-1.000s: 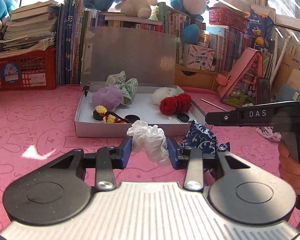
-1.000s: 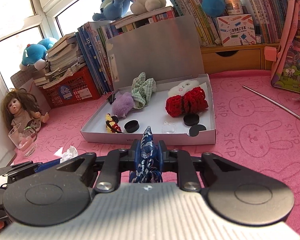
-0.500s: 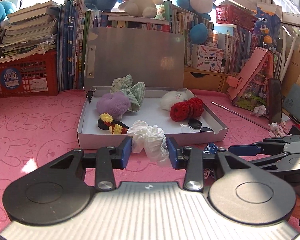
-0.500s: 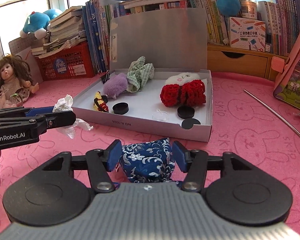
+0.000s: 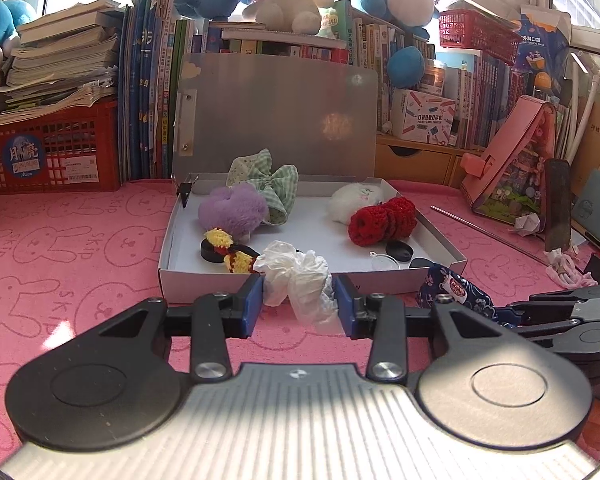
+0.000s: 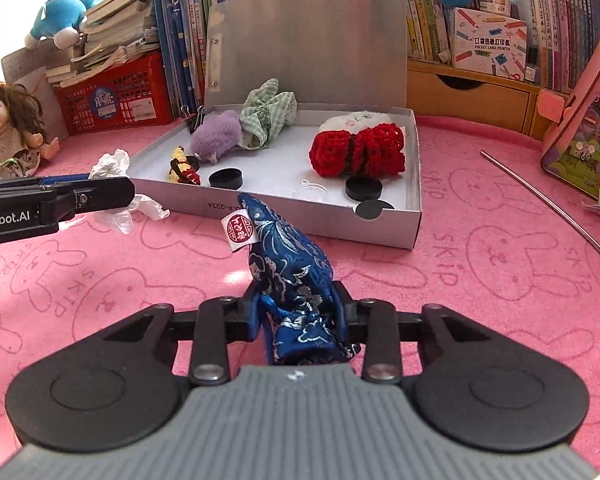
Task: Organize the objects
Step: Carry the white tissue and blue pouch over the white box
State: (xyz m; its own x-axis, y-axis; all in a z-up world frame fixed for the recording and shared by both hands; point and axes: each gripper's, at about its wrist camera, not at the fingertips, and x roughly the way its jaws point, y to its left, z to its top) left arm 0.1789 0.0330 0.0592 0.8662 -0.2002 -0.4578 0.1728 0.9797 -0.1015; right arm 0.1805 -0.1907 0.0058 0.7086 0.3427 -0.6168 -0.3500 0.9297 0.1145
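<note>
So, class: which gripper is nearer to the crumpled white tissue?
Left. The left gripper clamps the white tissue between its pads; the right gripper, beside it, grips the blue brocade pouch instead.

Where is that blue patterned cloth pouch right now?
The blue pouch sits clamped in the right gripper, over the pink mat, just before the open box.
</note>
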